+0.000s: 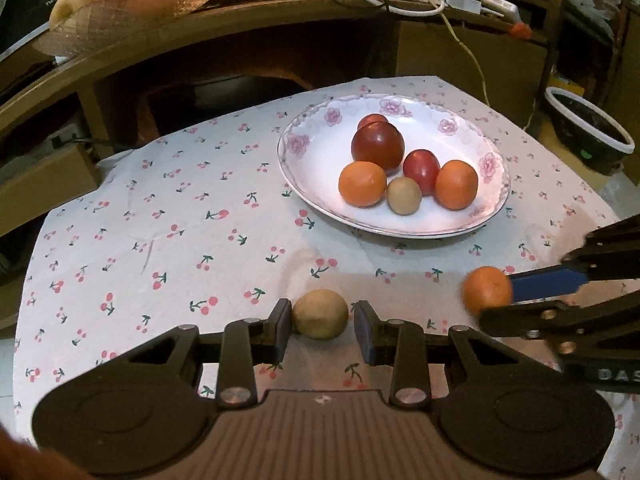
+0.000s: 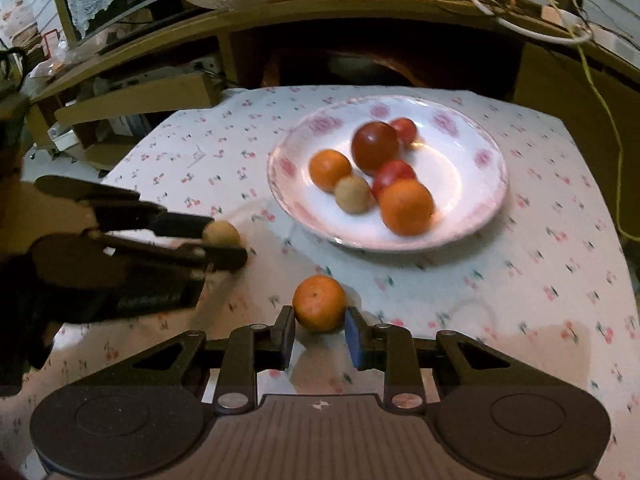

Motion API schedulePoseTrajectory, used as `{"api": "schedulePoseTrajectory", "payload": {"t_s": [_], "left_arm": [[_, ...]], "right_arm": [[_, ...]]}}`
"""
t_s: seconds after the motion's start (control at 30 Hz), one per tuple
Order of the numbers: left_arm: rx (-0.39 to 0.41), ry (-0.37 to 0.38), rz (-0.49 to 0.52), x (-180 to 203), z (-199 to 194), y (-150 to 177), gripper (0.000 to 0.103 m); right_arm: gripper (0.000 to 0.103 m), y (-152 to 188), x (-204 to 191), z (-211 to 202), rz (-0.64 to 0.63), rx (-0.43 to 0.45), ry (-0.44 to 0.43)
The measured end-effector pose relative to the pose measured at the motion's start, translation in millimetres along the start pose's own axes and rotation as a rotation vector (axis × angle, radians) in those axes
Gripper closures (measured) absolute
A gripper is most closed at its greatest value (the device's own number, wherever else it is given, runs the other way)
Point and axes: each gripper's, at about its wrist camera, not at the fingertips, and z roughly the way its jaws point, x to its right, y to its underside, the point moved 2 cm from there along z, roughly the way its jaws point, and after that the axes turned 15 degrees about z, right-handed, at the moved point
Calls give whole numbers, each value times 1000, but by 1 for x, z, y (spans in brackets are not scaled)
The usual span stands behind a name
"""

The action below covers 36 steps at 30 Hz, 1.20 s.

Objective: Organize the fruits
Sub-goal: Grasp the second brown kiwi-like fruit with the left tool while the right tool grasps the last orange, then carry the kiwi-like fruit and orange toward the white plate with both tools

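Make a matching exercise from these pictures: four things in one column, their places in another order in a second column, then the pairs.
Things
1. loose orange
2. loose brown fruit
3. large dark red fruit
4. white cable

Places
A. on the flowered plate
B. between the left gripper's fingers
C. on the wooden shelf behind the table
D. between the right gripper's fingers

Pairs: 1-D, 2-B, 3-A, 4-C

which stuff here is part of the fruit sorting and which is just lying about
Job: plate of fruit, brown fruit between left gripper fingers, orange between right gripper fingers.

Lying about: cables, fruit basket on the shelf, black bowl.
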Motion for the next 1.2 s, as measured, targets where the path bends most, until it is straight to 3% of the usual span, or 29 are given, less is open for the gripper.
{"api": "schedulePoseTrajectory", "payload": {"t_s": [0.07, 0.57, 0.73, 0.87, 1.0, 1.2], "left_arm": [[-5, -6, 0, 2, -3, 1, 68], [-66, 73, 61, 55, -58, 45, 68], [-69, 65, 73, 62, -62, 49, 68], [-76, 64, 70, 62, -63, 49, 64], [-82, 71, 57, 61, -66, 53, 60], [-77, 71, 29, 58, -66, 54, 58]], "right_arm": [[75, 3, 4, -5, 0, 6, 14], [76, 44, -6, -42, -70, -32, 31], [75, 55, -8, -41, -80, -55, 43], [70, 58, -8, -42, -72, -61, 45], [56, 55, -6, -45, -59, -60, 38], [54, 50, -11, -44, -70, -50, 22]]}}
